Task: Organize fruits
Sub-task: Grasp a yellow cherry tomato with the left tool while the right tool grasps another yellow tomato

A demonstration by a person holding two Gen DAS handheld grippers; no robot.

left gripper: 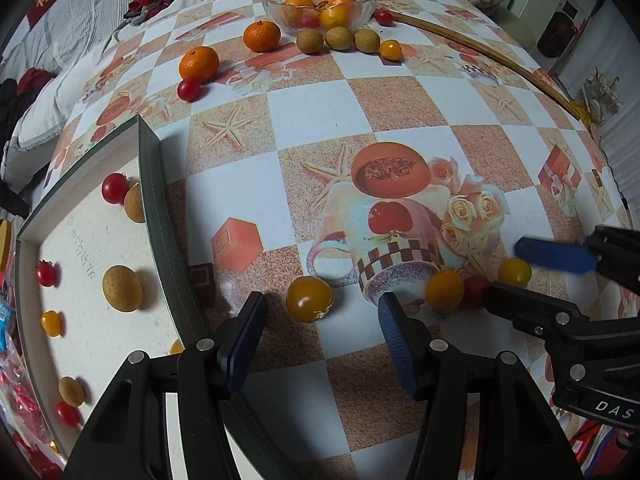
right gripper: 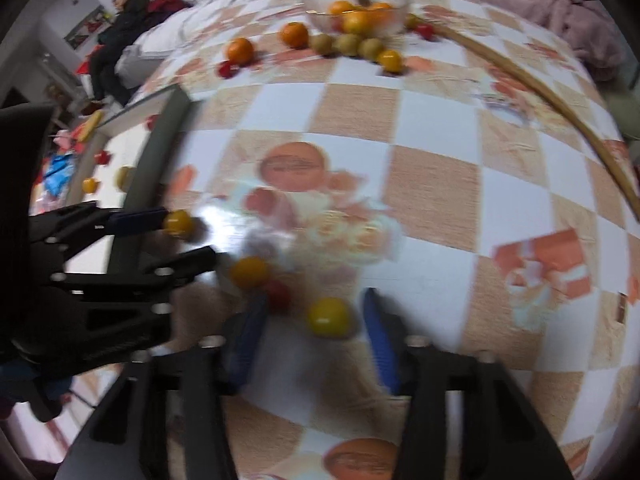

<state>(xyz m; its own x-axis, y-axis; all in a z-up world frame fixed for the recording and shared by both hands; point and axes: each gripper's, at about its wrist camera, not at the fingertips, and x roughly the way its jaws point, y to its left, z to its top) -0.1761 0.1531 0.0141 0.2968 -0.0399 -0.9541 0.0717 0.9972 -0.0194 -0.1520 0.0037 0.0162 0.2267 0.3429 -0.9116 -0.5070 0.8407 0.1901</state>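
Currently | left black two-finger gripper (left gripper: 320, 340): fingers spread, straddling round yellow cherry tomato (left gripper: 309, 299) low-centre, likely to grasp | right black gripper (right gripper: 312, 344): spread around another yellow tomato (right gripper: 328, 316) | shallow white tray (left gripper: 86, 248) at left probably the destination

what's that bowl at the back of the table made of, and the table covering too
The bowl looks like clear glass, possibly plastic: the oranges inside show through its scalloped wall. The table covering seems to be printed vinyl or oilcloth, judging by its smooth checkered picture pattern and the glare in the right wrist view.
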